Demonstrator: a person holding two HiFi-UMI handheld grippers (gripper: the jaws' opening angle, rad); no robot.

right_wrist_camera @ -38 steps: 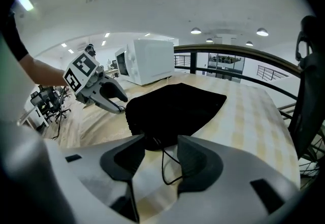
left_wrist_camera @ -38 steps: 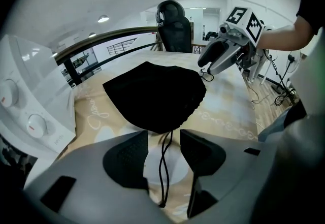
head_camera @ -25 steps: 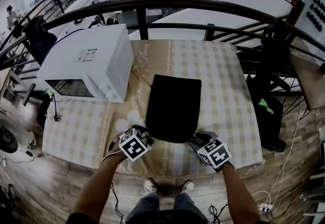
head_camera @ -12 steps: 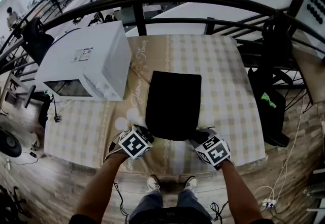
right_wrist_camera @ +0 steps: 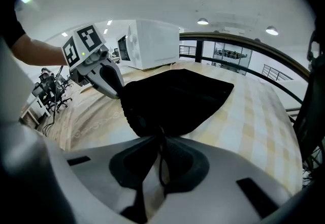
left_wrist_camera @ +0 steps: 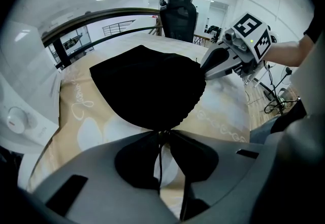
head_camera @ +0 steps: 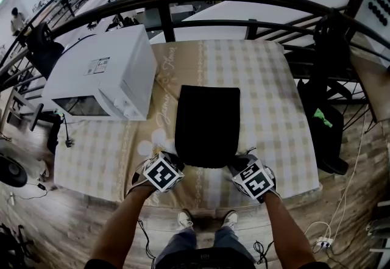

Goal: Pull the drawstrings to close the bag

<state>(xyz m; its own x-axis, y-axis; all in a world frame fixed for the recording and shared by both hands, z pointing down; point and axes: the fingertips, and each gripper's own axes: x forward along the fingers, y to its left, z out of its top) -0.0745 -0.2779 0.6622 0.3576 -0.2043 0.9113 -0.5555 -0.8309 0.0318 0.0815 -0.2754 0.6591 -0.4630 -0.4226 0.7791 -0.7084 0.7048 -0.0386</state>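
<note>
The black bag (head_camera: 208, 124) lies on the table (head_camera: 274, 109), its near corners at the tips of the left gripper (left_wrist_camera: 163, 134) and right gripper (right_wrist_camera: 158, 139), whose jaws have just been closing and each pinch a drawstring (left_wrist_camera: 160, 162).

In the head view the left forearm (head_camera: 125, 219) and right forearm (head_camera: 283, 225) rise from the bottom edge toward mid-frame. The left gripper (head_camera: 175, 160) and right gripper (head_camera: 239, 163) both tilt steeply down. Their jaws have just been closing and now pinch the left drawstring (left_wrist_camera: 158, 159) and the right drawstring (right_wrist_camera: 161, 167).
</note>
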